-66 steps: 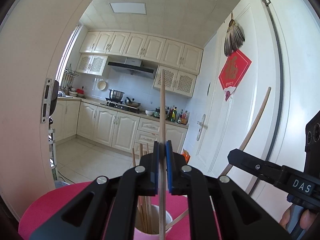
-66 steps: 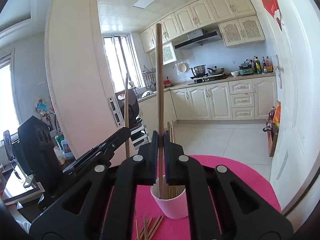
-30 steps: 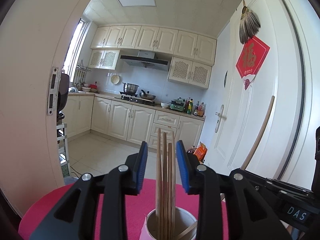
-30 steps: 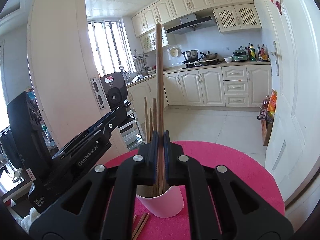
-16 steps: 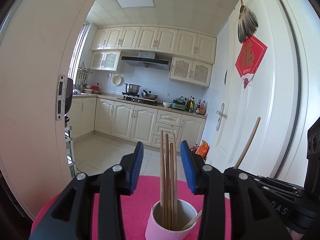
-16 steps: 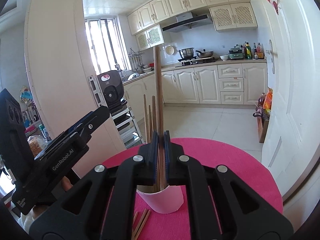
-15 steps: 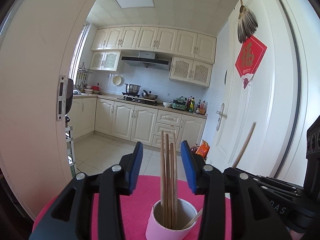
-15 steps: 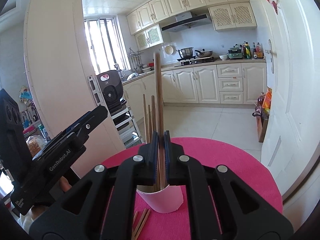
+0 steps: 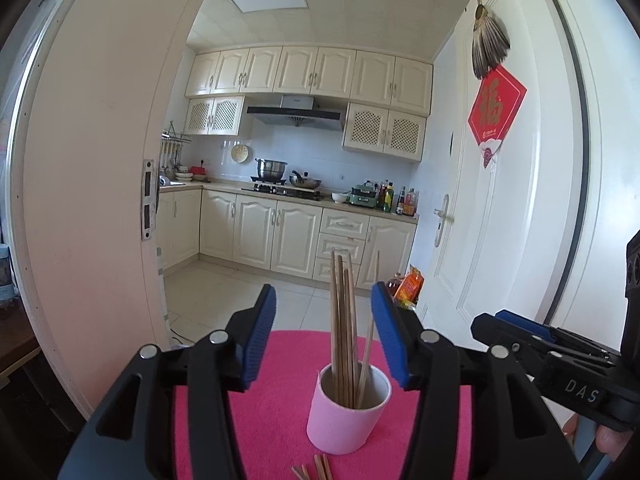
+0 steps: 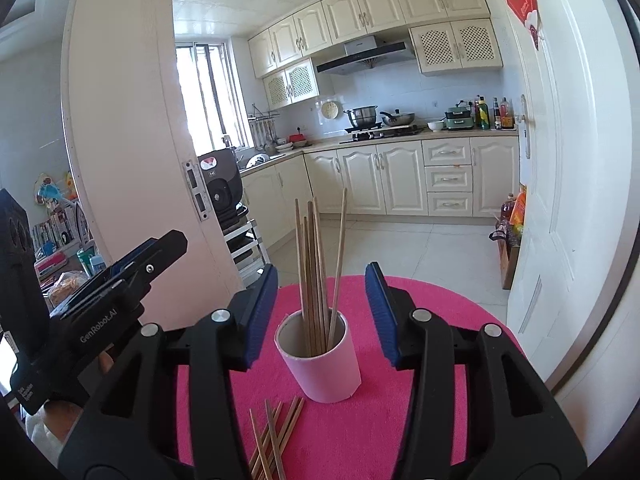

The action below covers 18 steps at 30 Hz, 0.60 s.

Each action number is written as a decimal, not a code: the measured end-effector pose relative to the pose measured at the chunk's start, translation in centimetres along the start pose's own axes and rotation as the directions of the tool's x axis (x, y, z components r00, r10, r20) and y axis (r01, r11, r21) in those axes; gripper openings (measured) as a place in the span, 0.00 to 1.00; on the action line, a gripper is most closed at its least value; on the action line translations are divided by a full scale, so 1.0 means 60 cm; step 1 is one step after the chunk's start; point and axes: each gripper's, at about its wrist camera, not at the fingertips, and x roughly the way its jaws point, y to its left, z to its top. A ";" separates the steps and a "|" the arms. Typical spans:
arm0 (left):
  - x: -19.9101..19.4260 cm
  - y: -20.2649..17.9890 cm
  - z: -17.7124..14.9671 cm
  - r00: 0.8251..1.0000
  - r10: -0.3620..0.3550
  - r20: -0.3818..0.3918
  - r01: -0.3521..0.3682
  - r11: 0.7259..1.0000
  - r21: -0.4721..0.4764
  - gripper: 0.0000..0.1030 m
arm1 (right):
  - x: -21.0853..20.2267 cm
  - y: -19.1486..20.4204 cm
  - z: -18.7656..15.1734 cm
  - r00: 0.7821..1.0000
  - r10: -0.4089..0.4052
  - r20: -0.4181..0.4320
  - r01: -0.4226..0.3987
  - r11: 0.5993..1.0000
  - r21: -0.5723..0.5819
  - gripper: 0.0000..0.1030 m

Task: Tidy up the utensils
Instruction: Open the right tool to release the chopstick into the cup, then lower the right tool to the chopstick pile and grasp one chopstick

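Left hand-held gripper [image 9: 323, 334] low in the frame's centre, blue pads spread and opening wider, gripping nothing. Right hand-held gripper [image 10: 321, 312] likewise low and central, pads parted and opening, nothing pinched. Round bench [image 10: 440, 300] under a bright pink cover, filling the lower middle. White cup [image 10: 320, 360] upright on it at centre, seen through the gap between each set of pads. Wooden chopsticks [image 10: 314, 272] standing bundled in the cup, one leaning rightward. Loose chopsticks [image 10: 276, 436] lying flat at lower centre, just in front of the cup.
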 end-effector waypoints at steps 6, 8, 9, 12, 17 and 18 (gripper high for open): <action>-0.002 0.008 -0.039 0.982 0.000 -0.189 0.002 1.000 0.007 0.51 | 0.008 0.015 -0.048 0.989 -0.003 -0.148 -0.004 0.999 -0.043 0.44; 0.003 0.017 -0.061 0.963 -0.012 -0.268 0.011 1.000 -0.006 0.51 | 0.022 0.021 -0.073 0.973 0.000 -0.232 -0.015 0.998 -0.063 0.44; 0.005 0.021 -0.073 0.951 -0.019 -0.308 0.016 1.000 -0.012 0.51 | 0.032 0.025 -0.088 0.959 0.002 -0.283 -0.024 0.997 -0.075 0.44; 0.015 0.037 -0.115 0.903 -0.013 -0.430 0.007 1.000 -0.017 0.51 | 0.067 0.043 -0.139 0.902 -0.001 -0.431 -0.056 0.991 -0.120 0.44; 0.028 0.070 -0.191 0.813 -0.015 -0.582 -0.019 0.998 -0.053 0.51 | 0.113 0.058 -0.214 0.821 -0.016 -0.571 -0.083 0.986 -0.145 0.33; 0.030 0.075 -0.203 0.796 -0.025 -0.605 -0.018 0.998 -0.065 0.51 | 0.118 0.058 -0.221 0.813 -0.015 -0.583 -0.086 0.986 -0.145 0.33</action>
